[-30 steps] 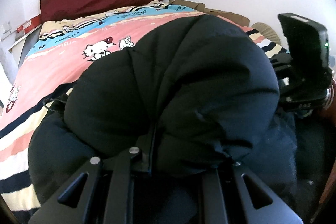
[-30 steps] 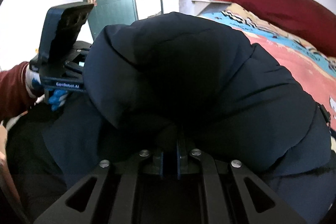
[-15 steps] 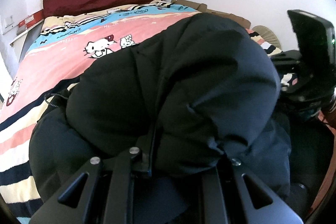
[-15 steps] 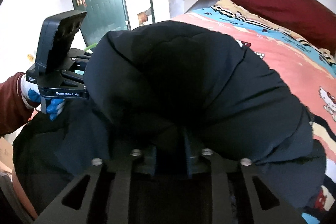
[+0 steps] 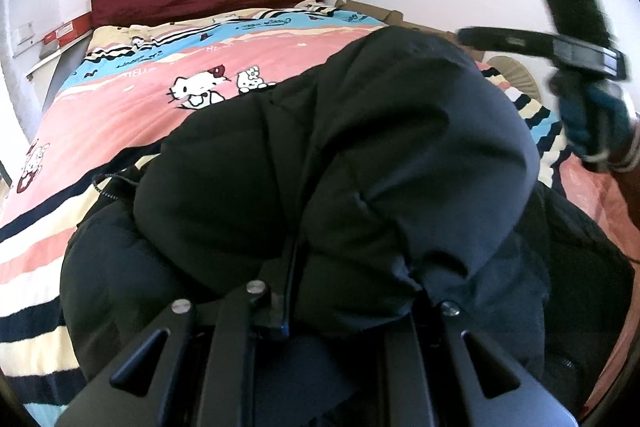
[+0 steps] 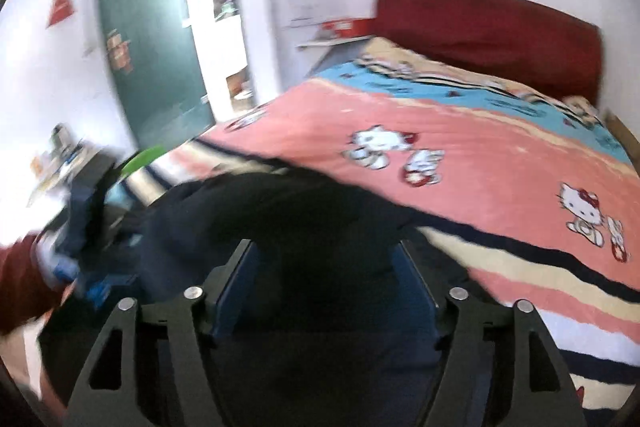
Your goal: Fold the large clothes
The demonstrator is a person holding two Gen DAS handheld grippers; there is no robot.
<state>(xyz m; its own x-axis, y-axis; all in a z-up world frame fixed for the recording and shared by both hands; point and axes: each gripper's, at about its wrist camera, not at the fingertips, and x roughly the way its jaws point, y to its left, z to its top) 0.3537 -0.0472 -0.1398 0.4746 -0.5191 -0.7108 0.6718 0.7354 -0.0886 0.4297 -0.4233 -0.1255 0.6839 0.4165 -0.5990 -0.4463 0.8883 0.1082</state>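
Mid-fold: the black puffer jacket (image 5: 340, 163) bulges across the centre of the frame on the Hello Kitty bed (image 5: 120, 131), one bunched edge clamped by the left gripper (image 5: 288, 307), the right gripper (image 6: 324, 291) spread wide and released, flattening remaining.

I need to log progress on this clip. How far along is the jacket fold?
Partly done: the black puffer jacket is doubled over in a bulge on the bed. In hand: the left gripper is shut on its fabric; the right gripper is open. Left: releasing, flattening and squaring the bundle.
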